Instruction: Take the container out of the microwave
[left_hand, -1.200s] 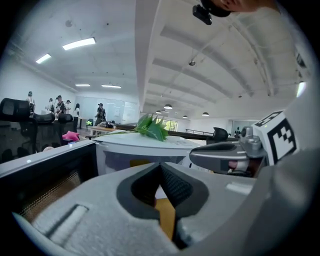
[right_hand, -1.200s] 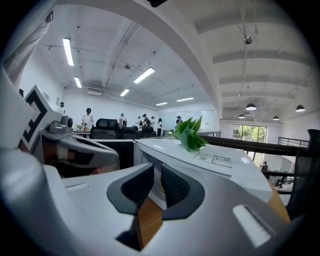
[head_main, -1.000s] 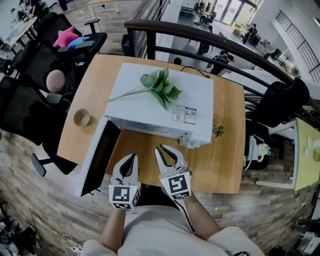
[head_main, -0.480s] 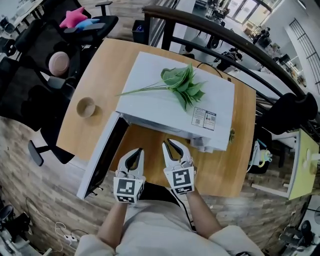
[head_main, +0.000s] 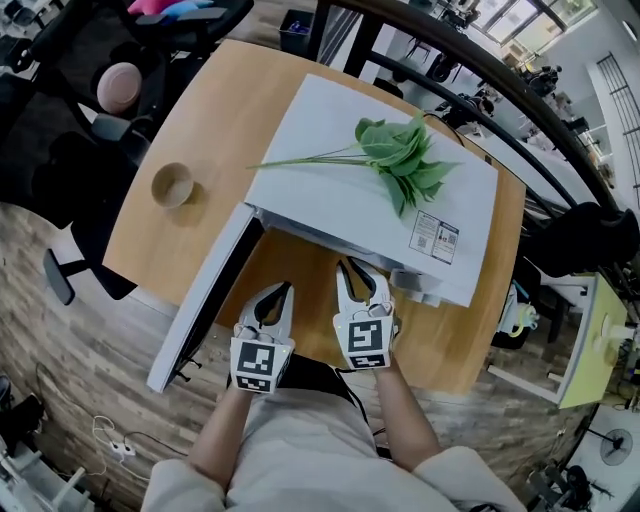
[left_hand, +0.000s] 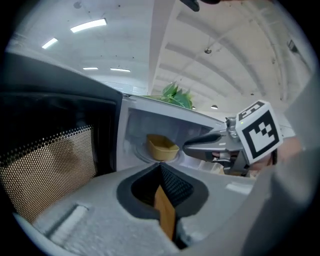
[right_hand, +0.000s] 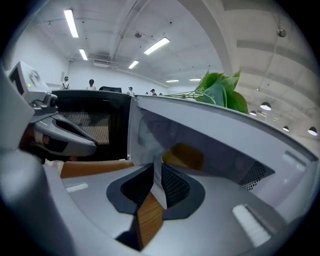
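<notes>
A tan container (left_hand: 161, 147) sits on the turntable inside the white microwave (head_main: 340, 200), whose door (head_main: 205, 300) hangs open to the left. The right gripper view shows the container (right_hand: 184, 156) blurred, just beyond the jaws. From the head view it is hidden under the microwave's top. Both grippers hover in front of the opening and hold nothing. My left gripper (head_main: 284, 290) is shut, its pads meeting (left_hand: 160, 167). My right gripper (head_main: 348, 266) reaches the microwave's front edge; its jaws (right_hand: 155, 172) stand a narrow gap apart.
A green plant sprig (head_main: 400, 160) lies on top of the microwave. A small round cup (head_main: 172, 185) stands on the wooden table (head_main: 190, 120) left of the door. Black office chairs (head_main: 60, 120) stand to the left. A dark railing (head_main: 480, 100) runs behind the table.
Both grippers have sunk and moved forward toward the microwave's opening; the right one's tips now reach its front edge. The jaws look unchanged.
</notes>
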